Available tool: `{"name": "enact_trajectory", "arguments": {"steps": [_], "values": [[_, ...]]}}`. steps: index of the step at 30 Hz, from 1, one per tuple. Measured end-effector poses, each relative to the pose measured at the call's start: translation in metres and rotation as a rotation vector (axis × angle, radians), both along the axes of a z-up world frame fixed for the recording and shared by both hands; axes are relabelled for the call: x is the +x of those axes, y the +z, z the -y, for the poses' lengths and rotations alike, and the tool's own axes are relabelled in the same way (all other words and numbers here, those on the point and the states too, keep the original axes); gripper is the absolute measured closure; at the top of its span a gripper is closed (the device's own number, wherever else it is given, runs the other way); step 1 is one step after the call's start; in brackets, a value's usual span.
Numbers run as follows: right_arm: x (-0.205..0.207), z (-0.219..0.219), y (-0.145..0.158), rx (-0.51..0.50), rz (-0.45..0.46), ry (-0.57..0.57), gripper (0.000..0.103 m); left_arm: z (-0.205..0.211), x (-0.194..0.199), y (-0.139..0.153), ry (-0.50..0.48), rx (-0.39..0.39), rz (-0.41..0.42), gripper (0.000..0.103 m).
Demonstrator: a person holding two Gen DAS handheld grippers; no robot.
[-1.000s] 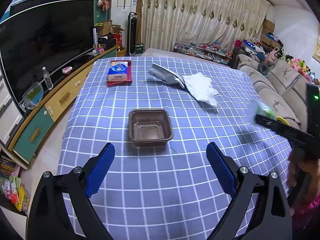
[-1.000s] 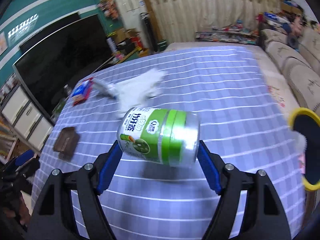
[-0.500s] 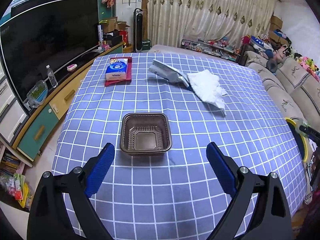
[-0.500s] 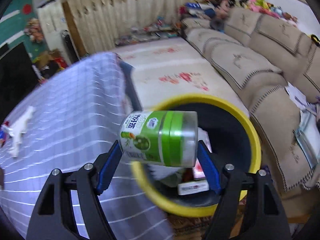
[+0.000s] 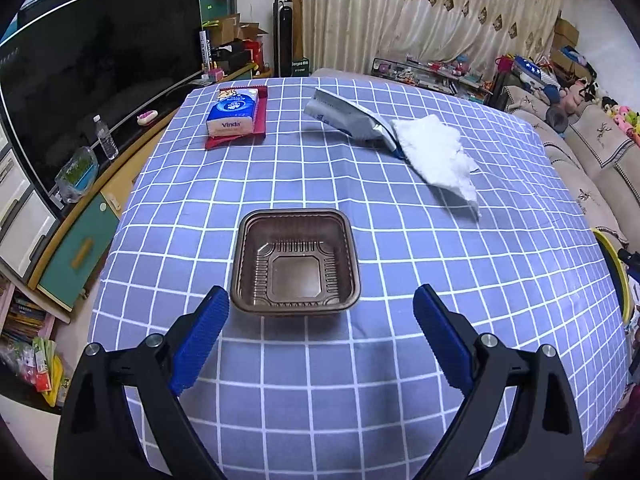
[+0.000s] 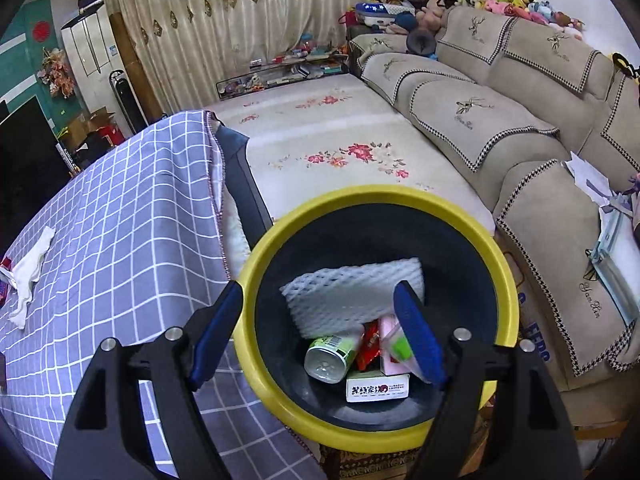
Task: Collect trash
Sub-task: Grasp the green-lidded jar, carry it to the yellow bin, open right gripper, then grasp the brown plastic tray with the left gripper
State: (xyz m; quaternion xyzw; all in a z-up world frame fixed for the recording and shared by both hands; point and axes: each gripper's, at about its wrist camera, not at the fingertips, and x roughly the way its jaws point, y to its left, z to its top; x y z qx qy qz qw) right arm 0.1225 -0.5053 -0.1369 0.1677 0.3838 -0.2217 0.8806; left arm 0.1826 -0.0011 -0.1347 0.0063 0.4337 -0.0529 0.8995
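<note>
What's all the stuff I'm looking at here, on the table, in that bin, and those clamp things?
tray: 1, brown, table centre, empty
tissue pack: 1, blue and white, far left of table, on a red packet
foil bag: 1, silver, far side of table
paper towel: 1, white, crumpled, touching the bag
tablecloth: 1, blue checked
bin: 1, yellow rim, black inside, beside the table
can: 1, green, lying in the bin
foam net: 1, white, in the bin
left gripper: 1, blue pads, open, before the tray
right gripper: 1, blue pads, open, above the bin
</note>
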Motion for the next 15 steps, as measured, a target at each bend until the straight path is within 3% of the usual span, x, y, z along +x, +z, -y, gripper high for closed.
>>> {"name": "enact_trajectory", "arguments": {"steps": [13, 15], "values": [[0.012, -0.018, -0.002, 0.01, -0.007, 0.054, 0.029, 0.003, 0.037, -0.016, 0.014, 0.029, -0.029, 0.011], [0.013, -0.019, -0.003, 0.012, -0.011, 0.06, 0.029, 0.003, 0.042, -0.018, 0.019, 0.032, -0.039, 0.015]]}}
